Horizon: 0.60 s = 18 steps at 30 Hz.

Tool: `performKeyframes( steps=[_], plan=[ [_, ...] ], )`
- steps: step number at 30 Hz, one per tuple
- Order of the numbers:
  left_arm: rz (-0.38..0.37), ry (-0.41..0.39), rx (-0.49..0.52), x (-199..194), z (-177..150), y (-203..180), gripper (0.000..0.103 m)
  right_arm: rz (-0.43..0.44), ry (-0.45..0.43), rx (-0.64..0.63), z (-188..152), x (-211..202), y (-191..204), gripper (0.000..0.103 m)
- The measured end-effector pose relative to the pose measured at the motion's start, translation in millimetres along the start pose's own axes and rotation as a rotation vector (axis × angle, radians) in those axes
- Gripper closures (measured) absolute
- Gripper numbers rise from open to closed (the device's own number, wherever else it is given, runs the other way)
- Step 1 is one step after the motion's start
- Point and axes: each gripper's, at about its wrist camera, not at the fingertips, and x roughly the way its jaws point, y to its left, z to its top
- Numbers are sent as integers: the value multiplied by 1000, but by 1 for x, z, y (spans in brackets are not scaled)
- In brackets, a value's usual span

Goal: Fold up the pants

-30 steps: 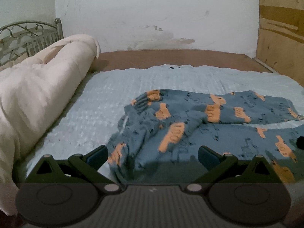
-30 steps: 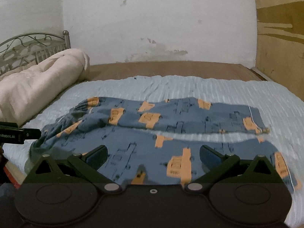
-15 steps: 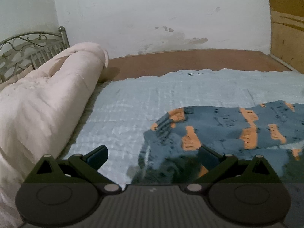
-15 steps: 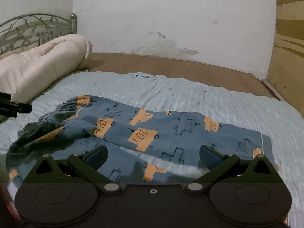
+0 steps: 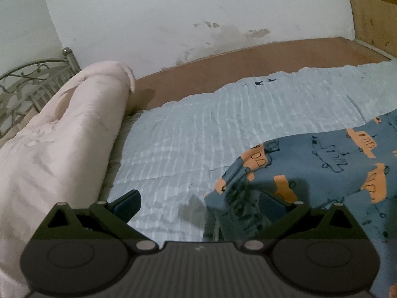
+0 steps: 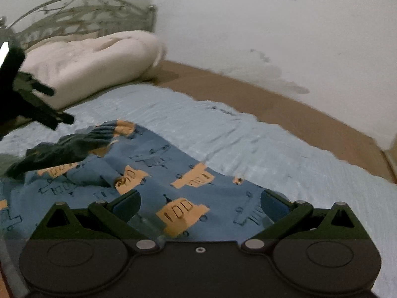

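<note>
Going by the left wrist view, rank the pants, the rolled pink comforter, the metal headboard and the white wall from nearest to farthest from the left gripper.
From the left gripper:
1. pants, right, bunched waist end at the right finger.
2. rolled pink comforter, along the left.
3. metal headboard, far left, behind the comforter.
4. white wall, straight ahead beyond the bed.

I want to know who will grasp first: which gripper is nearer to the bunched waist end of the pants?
Left. The left gripper is open right at the bunched waist end. The right gripper, also open, hovers over the flat leg part, further along.
</note>
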Motion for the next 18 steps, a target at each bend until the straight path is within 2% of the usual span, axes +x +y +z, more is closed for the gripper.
performKeyframes(
  steps=[3, 5, 7, 12, 16, 18],
  plan=[
    [15, -11, 48, 12, 6, 3, 1, 30, 8, 28, 2, 19, -14, 1],
    [48, -42, 84, 18, 8, 6, 1, 21, 21, 53, 2, 34, -24, 1],
    [49, -58, 94, 24, 12, 12, 1, -7, 56, 62, 2, 50, -32, 1],
    [-51, -82, 97, 38, 23, 25, 1, -5, 113, 1, 3, 81, -40, 1],
    [-98, -39, 138, 60, 32, 17, 1, 62, 142, -48, 9, 98, -48, 1],
    [-148, -26, 130, 71, 35, 15, 1, 56, 148, -85, 10, 106, -51, 1]
  ],
)
